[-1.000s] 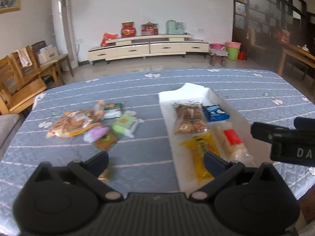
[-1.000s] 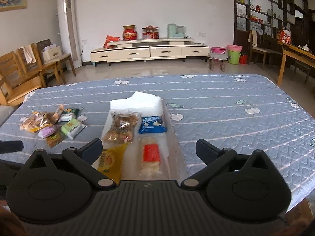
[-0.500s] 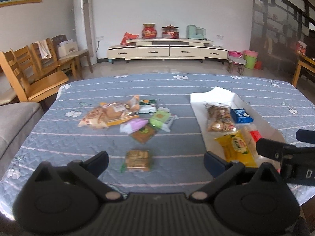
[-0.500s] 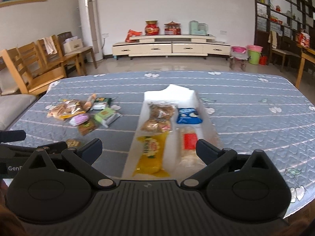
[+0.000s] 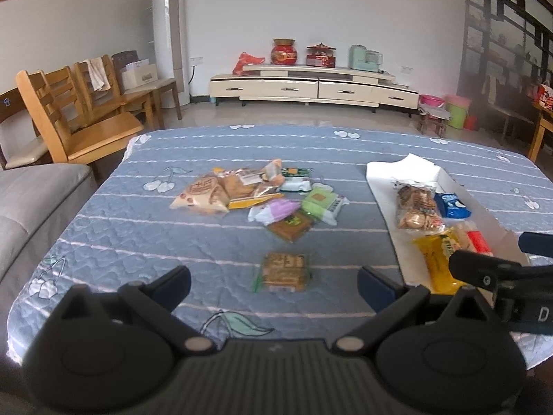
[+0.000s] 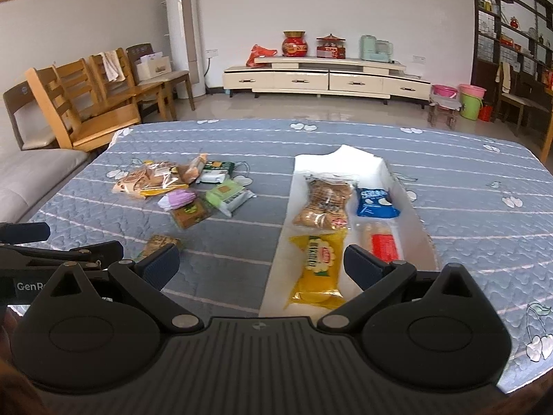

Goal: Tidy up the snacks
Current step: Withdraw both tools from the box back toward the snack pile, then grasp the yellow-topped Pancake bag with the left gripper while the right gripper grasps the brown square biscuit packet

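A white tray lies on the blue quilted table and holds a biscuit bag, a blue packet, a yellow packet and a red-labelled packet. Left of the tray lies a loose pile of snacks, and a lone brown cracker pack sits nearer to me. My left gripper hangs open just in front of the cracker pack, holding nothing. My right gripper is open above the tray's near end, over the yellow packet. The same tray shows at the right in the left wrist view.
Wooden chairs and a grey sofa stand left of the table. A low cream cabinet lines the far wall. The right gripper's body pokes in at the right of the left wrist view.
Both grippers have swung left and pulled back. The cracker pack now lies in full view between the left fingers. Nothing was grasped or let go.
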Demonstrator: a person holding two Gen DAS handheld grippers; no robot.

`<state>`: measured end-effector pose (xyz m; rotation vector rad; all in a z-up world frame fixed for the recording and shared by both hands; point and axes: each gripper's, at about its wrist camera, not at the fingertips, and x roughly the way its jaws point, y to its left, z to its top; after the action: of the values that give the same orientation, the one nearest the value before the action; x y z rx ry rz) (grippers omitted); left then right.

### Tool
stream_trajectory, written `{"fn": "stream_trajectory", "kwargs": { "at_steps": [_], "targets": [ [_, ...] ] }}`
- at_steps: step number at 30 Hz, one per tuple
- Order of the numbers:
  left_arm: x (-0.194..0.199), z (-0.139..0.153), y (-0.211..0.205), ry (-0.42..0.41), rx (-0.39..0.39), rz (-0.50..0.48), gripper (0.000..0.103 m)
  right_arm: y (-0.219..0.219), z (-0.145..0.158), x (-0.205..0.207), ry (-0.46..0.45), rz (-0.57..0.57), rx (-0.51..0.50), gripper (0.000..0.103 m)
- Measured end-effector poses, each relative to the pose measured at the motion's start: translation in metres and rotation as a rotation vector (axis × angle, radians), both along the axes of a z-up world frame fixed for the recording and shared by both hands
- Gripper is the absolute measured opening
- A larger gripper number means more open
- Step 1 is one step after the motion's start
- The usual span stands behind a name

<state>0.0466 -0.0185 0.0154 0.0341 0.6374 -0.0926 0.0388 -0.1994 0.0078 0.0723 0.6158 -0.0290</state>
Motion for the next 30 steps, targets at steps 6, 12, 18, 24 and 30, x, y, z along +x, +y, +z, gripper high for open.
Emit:
{"fn": "stream_trajectory", "kwargs": {
  "at_steps": [6,12,18,24,30],
  "targets": [
    [0.004,-0.003,0.01,0.011,-0.007,0.02,0.102,0.004,-0.004,0.005,0.004,0.026,0.001,0.103],
    [0.007,-0.008,0.019,0.02,-0.011,0.04,0.102,0.009,-0.01,0.014,0.011,0.047,0.003,0.103],
    [0.01,-0.016,0.036,0.041,-0.008,0.072,0.102,0.014,-0.02,0.021,0.03,0.071,0.006,0.103],
    [0.014,-0.024,0.053,0.068,-0.009,0.109,0.102,0.023,-0.032,0.031,0.067,0.103,0.019,0.103],
    [0.026,-0.023,0.066,0.071,-0.035,0.138,0.102,0.039,-0.048,0.048,0.116,0.157,0.036,0.103]
  ]
}}
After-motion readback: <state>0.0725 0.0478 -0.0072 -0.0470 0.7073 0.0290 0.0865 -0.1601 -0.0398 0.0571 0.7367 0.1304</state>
